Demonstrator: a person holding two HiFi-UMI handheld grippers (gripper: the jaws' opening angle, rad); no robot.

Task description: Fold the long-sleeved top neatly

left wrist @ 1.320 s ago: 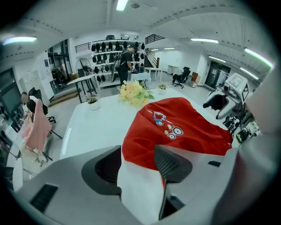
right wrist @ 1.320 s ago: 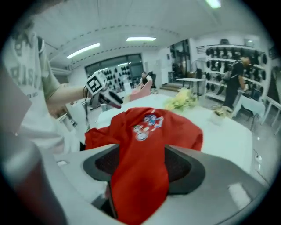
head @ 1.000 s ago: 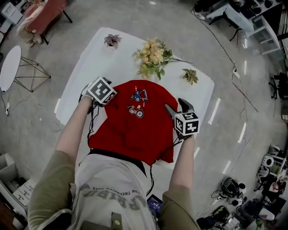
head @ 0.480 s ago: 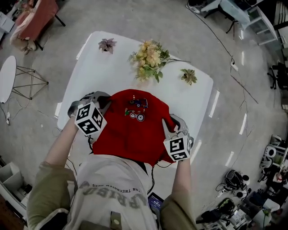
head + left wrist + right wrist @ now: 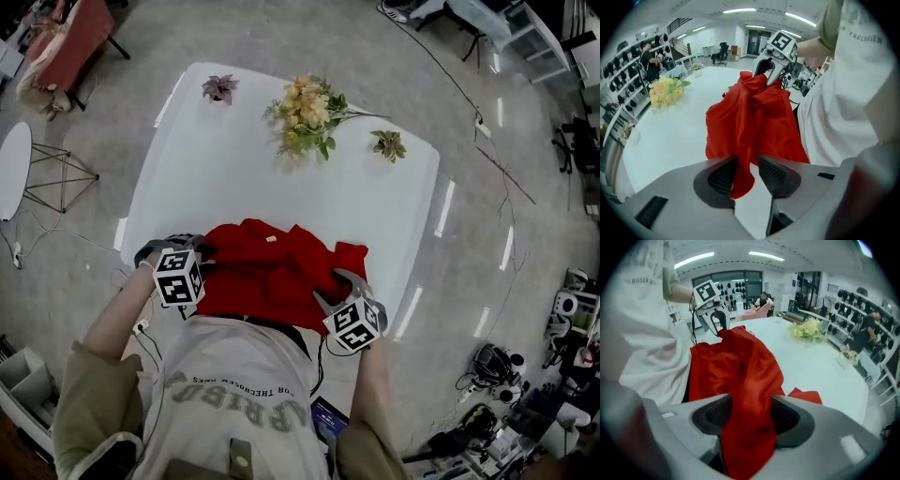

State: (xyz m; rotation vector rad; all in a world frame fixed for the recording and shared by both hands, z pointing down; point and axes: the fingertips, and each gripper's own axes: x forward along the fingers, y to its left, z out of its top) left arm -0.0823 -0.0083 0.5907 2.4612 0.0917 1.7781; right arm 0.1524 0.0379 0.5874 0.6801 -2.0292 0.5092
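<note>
1. Head view: the red long-sleeved top [image 5: 272, 272] lies bunched at the lower edge of the white table [image 5: 281, 187], just above your torso in the frame. One flap reaches out to the right.
2. Your left gripper [image 5: 200, 253] sits at the top's left edge and your right gripper [image 5: 328, 289] at its right edge.
3. Left gripper view: your jaws have just been opening. A thin strip of the top hangs between them against the left-hand pad, with bare table showing beside the other pad, so this grip is released.
4. Right gripper view: your jaws have also just been opening, yet a thick fold fills the gap and both pads press on it, grasping the top.
5. Yellow flowers [image 5: 305, 112] lie at upper centre, well apart from the top.
</note>
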